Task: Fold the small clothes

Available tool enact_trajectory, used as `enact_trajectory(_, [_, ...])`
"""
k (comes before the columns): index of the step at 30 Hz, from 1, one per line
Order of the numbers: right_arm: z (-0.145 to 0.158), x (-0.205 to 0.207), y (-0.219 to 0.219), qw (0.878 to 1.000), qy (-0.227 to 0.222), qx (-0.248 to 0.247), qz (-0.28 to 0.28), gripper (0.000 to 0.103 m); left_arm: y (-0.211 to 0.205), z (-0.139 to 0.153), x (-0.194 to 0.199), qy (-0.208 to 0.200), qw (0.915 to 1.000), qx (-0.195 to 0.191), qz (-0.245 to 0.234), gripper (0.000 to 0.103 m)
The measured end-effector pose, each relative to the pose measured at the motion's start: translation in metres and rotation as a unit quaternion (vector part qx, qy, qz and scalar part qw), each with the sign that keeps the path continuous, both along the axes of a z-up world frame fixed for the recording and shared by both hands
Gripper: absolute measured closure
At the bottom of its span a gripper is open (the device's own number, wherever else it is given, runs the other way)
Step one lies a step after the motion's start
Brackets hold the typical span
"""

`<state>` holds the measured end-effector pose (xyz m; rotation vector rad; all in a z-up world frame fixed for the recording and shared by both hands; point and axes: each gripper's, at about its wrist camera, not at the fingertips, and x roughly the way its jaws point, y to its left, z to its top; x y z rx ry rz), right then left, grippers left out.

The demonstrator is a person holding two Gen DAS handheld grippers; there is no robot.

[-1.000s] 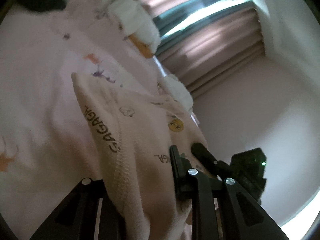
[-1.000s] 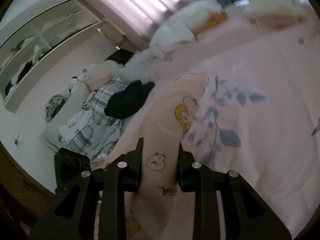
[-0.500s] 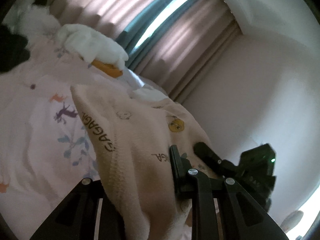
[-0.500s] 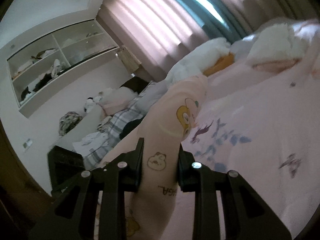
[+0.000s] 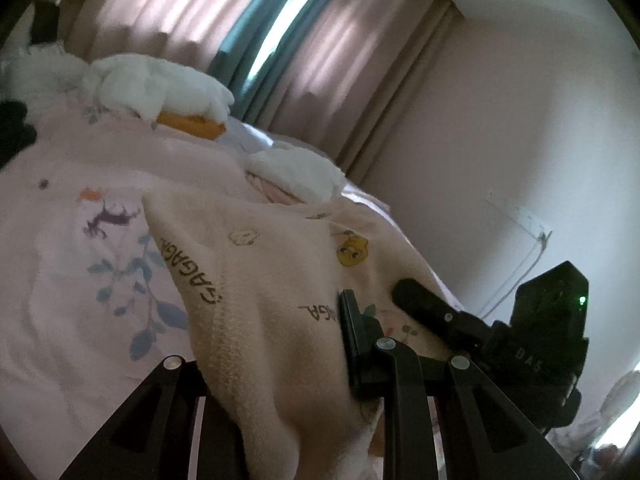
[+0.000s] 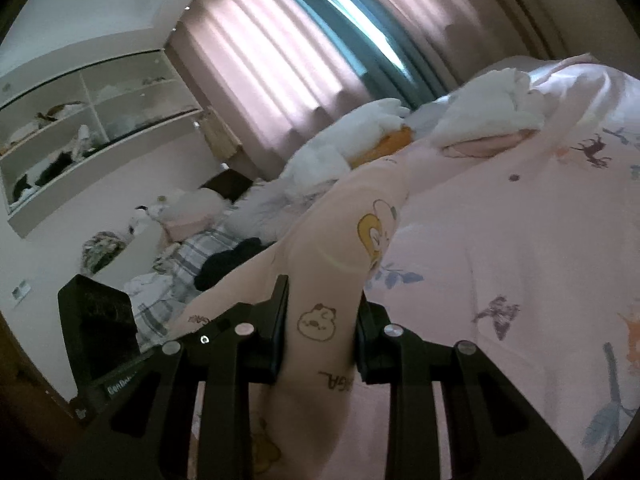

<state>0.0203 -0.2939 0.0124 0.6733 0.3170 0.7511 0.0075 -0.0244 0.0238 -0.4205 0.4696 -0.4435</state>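
A small cream-pink garment (image 5: 280,280) with cartoon prints and lettering hangs stretched between my two grippers above the bed. My left gripper (image 5: 276,344) is shut on one edge of it; the cloth drapes over and hides the left finger. My right gripper (image 6: 320,328) is shut on the other edge of the garment (image 6: 340,248), which runs away from its fingers toward the other hand. The right gripper's black body (image 5: 520,344) shows at the lower right of the left wrist view. The left gripper's black body (image 6: 96,320) shows at the lower left of the right wrist view.
A pink bedsheet (image 5: 80,264) with animal and leaf prints lies below. White plush pillows (image 5: 160,88) and an orange one (image 5: 192,126) lie near the curtains (image 5: 280,40). A pile of plaid and dark clothes (image 6: 208,256) lies at the bed's far side. Wall shelves (image 6: 80,128) stand beyond.
Both grippers have lifted and tilted upward with the garment in them; the views now show more curtain and wall and less bedsheet. Both grips are unchanged.
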Motion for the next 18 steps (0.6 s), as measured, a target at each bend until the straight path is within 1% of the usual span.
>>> enact_trajectory(1, [0.0006, -0.0013, 0.0, 1.0, -0.004, -0.004, -0.006, 0.074, 0.0024, -0.0026, 0.0013, 0.005, 0.9999, -0.013, -0.004, 0.081])
enact_trajectory(3, [-0.0002, -0.004, -0.0011, 1.0, -0.011, -0.006, -0.012, 0.074, 0.0038, -0.0039, -0.0023, 0.008, 0.9996, -0.025, -0.01, 0.081])
enact_trajectory(6, [-0.0016, -0.0049, -0.001, 1.0, -0.02, -0.014, -0.011, 0.074, 0.0067, -0.0024, -0.0071, 0.007, 0.9995, -0.03, -0.009, 0.081])
enact_trajectory(10, [-0.006, -0.0046, 0.0017, 1.0, -0.016, -0.015, -0.012, 0.074, 0.0059, -0.0041, -0.0086, 0.003, 0.9998, -0.019, -0.003, 0.081])
enact_trajectory(13, [-0.0046, -0.0063, 0.0056, 0.999, -0.021, -0.018, -0.017, 0.073, 0.0047, -0.007, -0.0078, 0.003, 0.9998, -0.018, 0.003, 0.081])
enact_trajectory(18, [-0.009, -0.0038, 0.008, 1.0, -0.015, -0.02, -0.014, 0.073, 0.003, -0.0097, -0.0054, 0.002, 1.0, -0.005, 0.003, 0.081])
